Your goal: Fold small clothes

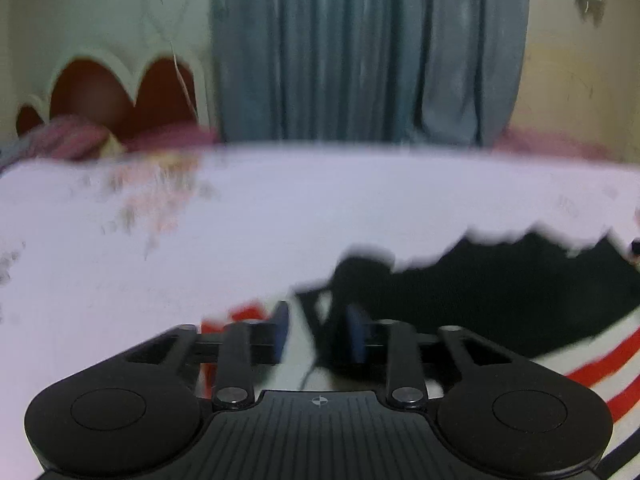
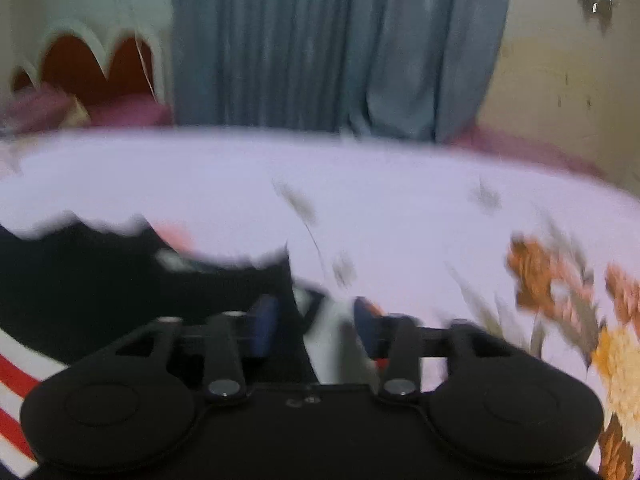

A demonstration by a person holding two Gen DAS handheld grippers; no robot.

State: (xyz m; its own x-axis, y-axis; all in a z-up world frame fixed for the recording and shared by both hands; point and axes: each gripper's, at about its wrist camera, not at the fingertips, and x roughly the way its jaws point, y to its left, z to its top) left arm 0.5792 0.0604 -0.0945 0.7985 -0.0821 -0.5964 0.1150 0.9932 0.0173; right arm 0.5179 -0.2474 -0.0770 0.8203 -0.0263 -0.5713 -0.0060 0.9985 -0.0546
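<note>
We see both views smeared by blur; the garment [image 1: 500,300], black with red and white stripes, lies on the flowered sheet [image 1: 280,216]; the left gripper [image 1: 316,332] and right gripper [image 2: 316,320] straddle its edge, jaws parted; whether cloth is pinched, we cannot tell.

Matt black plastic left hand-held gripper [image 1: 316,334], soft cloth garment [image 1: 520,292] (black, red-striped), printed cotton-like bedsheet [image 1: 280,220].
</note>
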